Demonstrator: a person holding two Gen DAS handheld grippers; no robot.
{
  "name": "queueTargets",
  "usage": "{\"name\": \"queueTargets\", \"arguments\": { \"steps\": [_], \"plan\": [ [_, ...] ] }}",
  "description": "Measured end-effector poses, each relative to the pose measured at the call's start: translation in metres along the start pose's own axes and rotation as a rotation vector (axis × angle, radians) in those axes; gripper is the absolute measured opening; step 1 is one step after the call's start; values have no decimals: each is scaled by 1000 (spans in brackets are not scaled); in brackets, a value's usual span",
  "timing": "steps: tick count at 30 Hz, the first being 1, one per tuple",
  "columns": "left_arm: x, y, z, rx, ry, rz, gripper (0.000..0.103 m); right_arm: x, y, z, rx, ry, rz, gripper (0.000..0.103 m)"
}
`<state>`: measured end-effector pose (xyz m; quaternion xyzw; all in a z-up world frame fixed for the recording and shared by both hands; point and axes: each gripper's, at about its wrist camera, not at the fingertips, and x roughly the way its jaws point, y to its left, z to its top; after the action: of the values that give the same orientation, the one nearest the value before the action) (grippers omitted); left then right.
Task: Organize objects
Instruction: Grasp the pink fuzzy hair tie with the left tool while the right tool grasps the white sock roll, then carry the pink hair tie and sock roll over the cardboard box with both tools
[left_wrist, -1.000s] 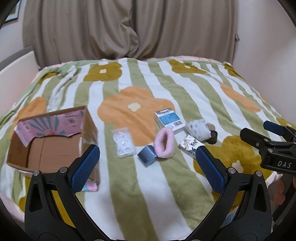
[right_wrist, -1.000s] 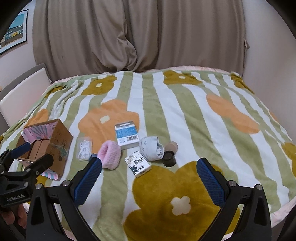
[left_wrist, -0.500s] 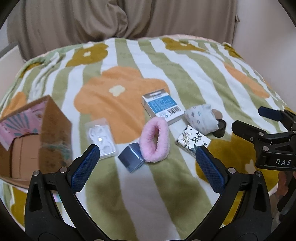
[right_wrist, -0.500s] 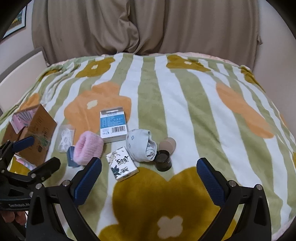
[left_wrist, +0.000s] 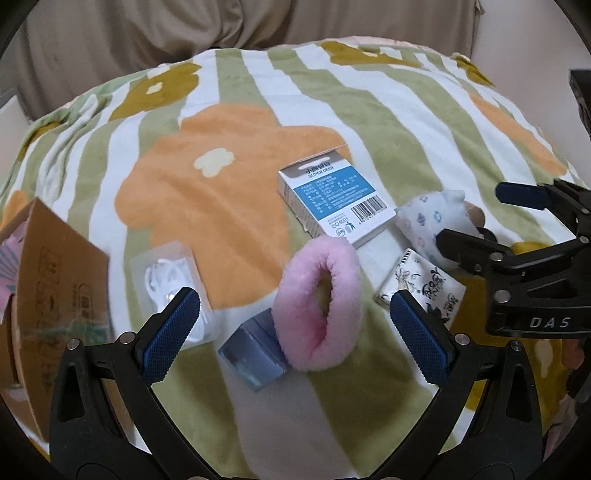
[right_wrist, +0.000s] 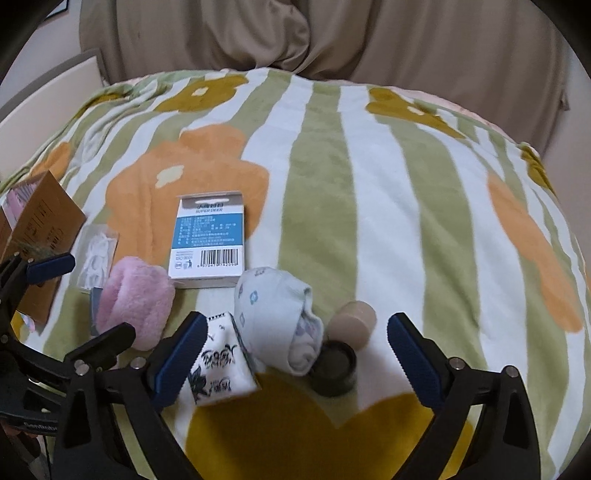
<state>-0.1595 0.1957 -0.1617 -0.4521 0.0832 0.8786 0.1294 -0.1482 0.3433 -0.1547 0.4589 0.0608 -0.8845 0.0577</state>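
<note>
Hovering with jaws spread and empty, the left hand-held gripper (left_wrist: 295, 334) framed the pink scrunchie (left_wrist: 318, 302) on the bed (left_wrist: 388, 122); the cardboard box (left_wrist: 55, 295) lay at nine o'clock. The right hand-held gripper (right_wrist: 295, 354), likewise released, framed the rolled sock (right_wrist: 280, 317).

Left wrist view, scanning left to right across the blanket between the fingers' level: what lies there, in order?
Brown cardboard box → clear plastic packet of white cable → small blue-grey box → fluffy pink ring → black-and-white patterned packet → the right gripper.
</note>
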Motion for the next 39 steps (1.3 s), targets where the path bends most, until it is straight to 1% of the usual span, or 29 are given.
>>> {"name": "queueTargets", "arguments": {
  "steps": [3,6,8,9,11,12,14,15,17,19,24,29,39],
  "plan": [
    [7,-3,1,16,10,9,99,12,3,3,-20,19,8,90],
    [13,-6,1,28,17,1,95,22,3,3,-23,35,22,85],
    [17,-9,2,43,22,5,90,27,3,2,-24,43,29,79],
    [20,-11,2,51,28,13,89,29,3,2,-25,48,32,77],
    [26,-15,1,66,44,20,76,32,3,2,-33,47,28,72],
    [30,-16,0,74,56,21,75,33,3,2,-35,46,29,71],
    [33,-17,-1,88,62,30,65,37,3,2,-27,55,46,62],
    [34,-19,-2,102,60,37,63,39,2,2,-21,58,56,59],
    [34,-20,-2,112,56,36,55,42,2,2,-15,63,70,50],
    [34,-20,-1,116,56,26,51,41,4,2,-14,56,72,47],
    [33,-23,0,123,51,13,48,40,5,1,-13,55,74,44],
    [25,-21,1,115,46,-9,43,34,4,1,8,43,73,43],
    [2,-16,1,73,6,-51,39,1,7,5,20,-13,58,43]
  ]
}}
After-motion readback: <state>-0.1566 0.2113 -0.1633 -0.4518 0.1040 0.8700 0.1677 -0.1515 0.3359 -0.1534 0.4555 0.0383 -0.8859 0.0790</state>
